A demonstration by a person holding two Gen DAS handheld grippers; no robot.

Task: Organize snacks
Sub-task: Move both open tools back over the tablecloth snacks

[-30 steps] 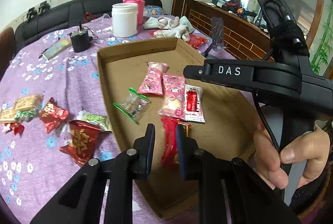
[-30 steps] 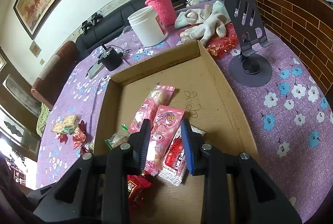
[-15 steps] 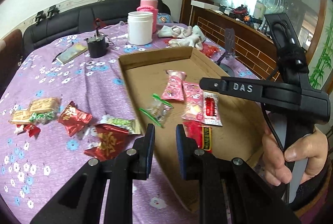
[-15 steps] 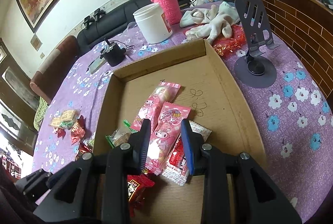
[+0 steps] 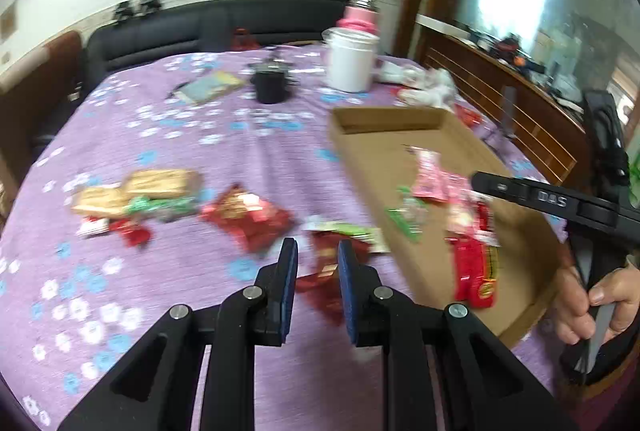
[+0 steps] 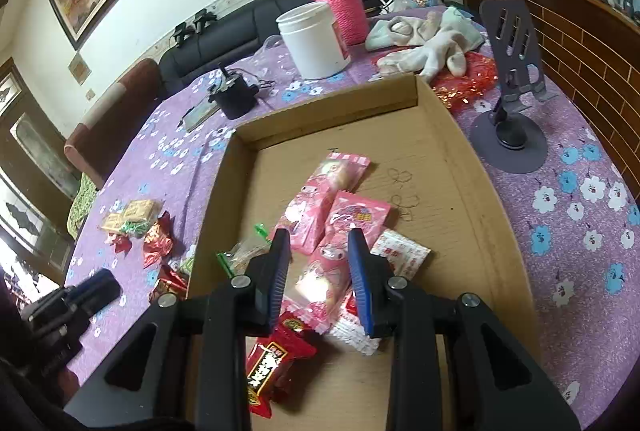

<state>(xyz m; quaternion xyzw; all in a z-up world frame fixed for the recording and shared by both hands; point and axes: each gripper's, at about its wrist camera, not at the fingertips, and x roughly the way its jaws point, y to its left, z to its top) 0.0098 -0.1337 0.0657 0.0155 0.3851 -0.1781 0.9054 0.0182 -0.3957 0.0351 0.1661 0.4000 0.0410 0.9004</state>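
Note:
A shallow cardboard tray (image 6: 472, 159) (image 5: 460, 135) lies on the purple flowered tablecloth. It holds pink snack packs (image 6: 344, 207), a white-and-red pack (image 6: 396, 251), a clear green-edged pack (image 6: 244, 255) and a red pack (image 6: 276, 359). Loose snacks lie left of the tray: a red pack (image 5: 248, 219), cracker packs (image 5: 160, 183), a dark red pack (image 5: 328, 271). My left gripper (image 5: 314, 255) is open and empty above the dark red pack. My right gripper (image 6: 318, 243) is open and empty above the tray's packs.
A white tub (image 6: 316, 39), a pink-sleeved flask (image 6: 340, 7), a black device (image 6: 234, 97), crumpled cloths (image 6: 428, 39) and a grey phone stand (image 6: 512, 71) stand beyond and right of the tray. A black sofa runs behind the table.
My left gripper has swung left, from over the tray to over the loose snacks on the cloth. My right gripper has held nearly still over the tray. Both stay open.

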